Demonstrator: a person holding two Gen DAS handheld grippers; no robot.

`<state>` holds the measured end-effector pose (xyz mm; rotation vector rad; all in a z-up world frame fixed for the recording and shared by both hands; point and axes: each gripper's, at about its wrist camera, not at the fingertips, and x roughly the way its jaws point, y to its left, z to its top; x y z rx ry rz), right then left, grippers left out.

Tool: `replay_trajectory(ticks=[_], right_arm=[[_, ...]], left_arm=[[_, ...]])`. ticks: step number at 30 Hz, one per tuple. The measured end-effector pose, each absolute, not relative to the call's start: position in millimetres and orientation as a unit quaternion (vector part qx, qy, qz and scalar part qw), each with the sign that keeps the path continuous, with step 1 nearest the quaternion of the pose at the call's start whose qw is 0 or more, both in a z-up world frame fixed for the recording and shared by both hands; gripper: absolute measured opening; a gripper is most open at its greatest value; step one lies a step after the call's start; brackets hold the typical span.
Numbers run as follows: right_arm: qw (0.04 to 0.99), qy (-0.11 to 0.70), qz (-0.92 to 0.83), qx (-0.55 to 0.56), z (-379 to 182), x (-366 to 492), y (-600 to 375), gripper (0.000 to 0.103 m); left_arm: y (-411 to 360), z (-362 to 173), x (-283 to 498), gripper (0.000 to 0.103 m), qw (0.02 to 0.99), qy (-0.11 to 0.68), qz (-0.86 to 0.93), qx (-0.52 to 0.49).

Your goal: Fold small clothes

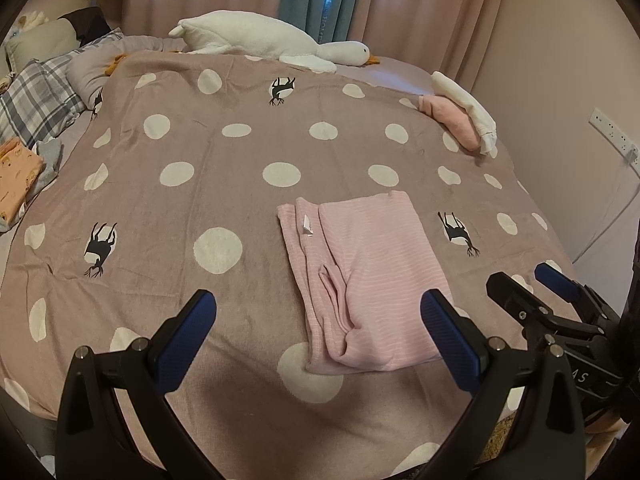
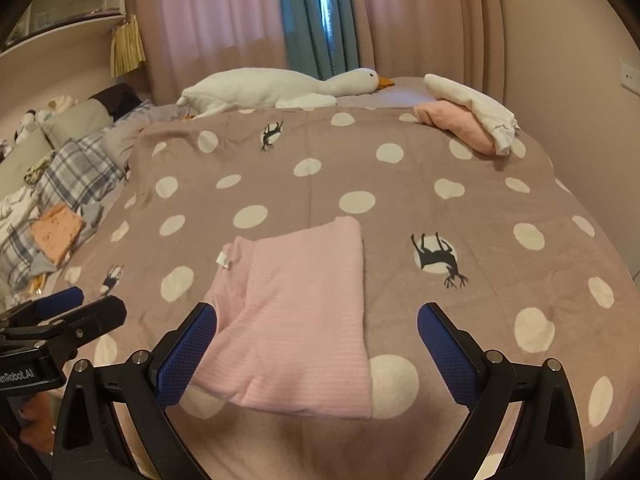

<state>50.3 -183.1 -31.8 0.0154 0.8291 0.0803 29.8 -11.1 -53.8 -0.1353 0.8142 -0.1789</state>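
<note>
A pink striped garment lies folded into a rectangle on the spotted bedspread, with a white tag showing near its far left. My left gripper hovers open just in front of it, nothing between its blue pads. In the right wrist view the same pink striped garment lies under and ahead of my right gripper, which is open and holds nothing. The right gripper also shows at the right of the left wrist view, beside the garment. The left gripper appears at the left edge.
A white goose plush lies across the far edge of the bed. A pink and white stack of folded clothes sits at the far right corner. Plaid pillows and an orange folded piece are at the left. A wall socket is on the right.
</note>
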Motion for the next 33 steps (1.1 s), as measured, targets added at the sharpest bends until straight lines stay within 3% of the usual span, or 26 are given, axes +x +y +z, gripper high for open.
replay_trajectory(ticks=[33], right_arm=[[0.912,0.409,0.027,0.006,-33.2,48.9,-183.6,0.1]], left_arm=[[-13.5,-60.2,27.6,0.103,0.911,0.4,-0.085,-0.056]])
